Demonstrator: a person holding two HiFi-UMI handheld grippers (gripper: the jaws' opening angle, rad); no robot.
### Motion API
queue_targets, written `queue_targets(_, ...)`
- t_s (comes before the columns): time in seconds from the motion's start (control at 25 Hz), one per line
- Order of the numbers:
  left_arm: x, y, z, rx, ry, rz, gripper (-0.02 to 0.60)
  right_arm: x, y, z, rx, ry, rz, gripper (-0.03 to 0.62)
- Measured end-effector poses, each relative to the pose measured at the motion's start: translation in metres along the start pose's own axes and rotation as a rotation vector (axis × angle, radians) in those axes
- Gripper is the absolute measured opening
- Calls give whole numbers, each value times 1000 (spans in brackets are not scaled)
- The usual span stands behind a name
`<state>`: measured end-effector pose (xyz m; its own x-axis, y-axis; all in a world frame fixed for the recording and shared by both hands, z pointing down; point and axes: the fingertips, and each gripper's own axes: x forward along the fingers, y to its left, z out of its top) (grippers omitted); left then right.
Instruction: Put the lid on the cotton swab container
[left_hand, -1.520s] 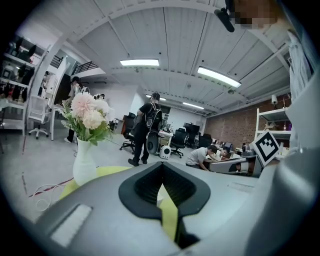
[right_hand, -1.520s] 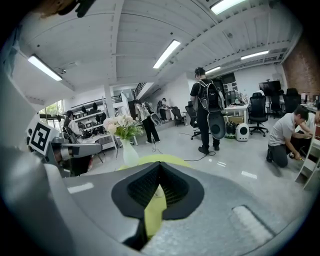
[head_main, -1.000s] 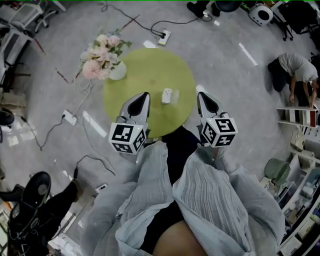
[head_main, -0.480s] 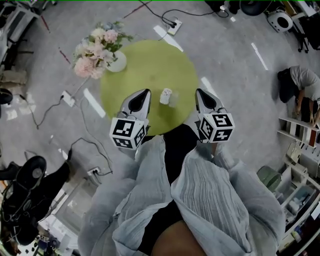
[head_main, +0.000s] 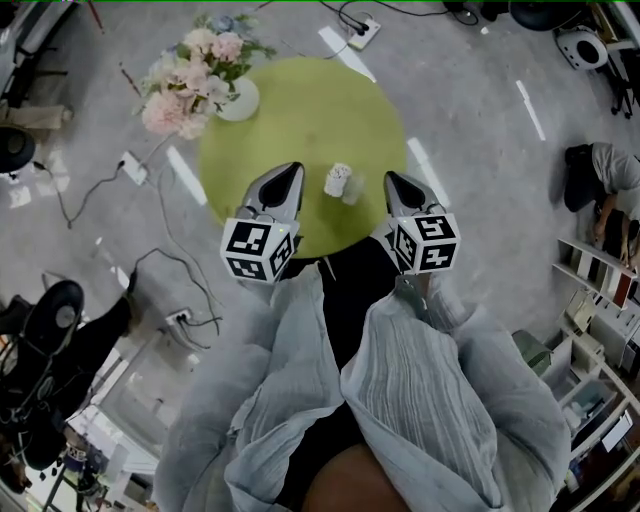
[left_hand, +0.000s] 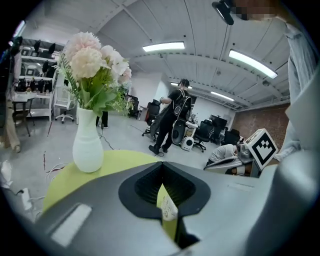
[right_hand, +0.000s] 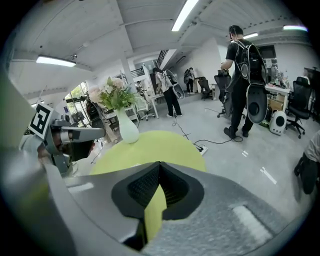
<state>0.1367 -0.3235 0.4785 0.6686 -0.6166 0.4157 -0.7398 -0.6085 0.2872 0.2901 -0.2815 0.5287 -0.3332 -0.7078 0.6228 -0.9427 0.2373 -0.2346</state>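
Container (head_main: 338, 180), lid (head_main: 352, 192) just beside; markings seemingly illegible

Illumination: long white ceiling strip lights (left_hand: 164, 47) above the round yellow-green counter (head_main: 300, 110), bright and diffuse, with glare at the tubes. Shadows round the counter are soft. Gripper views: fisheye bending, black corners. The grey left hand-held gripper (left_hand: 161, 166) is blurred nearest the lens.

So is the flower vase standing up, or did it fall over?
Standing up. The white vase sits upright on the green table, with its flowers pointing up.
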Motion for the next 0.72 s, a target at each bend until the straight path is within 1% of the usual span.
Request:
queue_targets(0.44, -9, 4, -18, -22, 24, 10, 17, 18, 19, -31, -14, 87, 48, 2)
queue_targets(0.72, -23, 10, -28, -36, 34, 25, 17, 21, 30, -35, -37, 104, 57, 2)
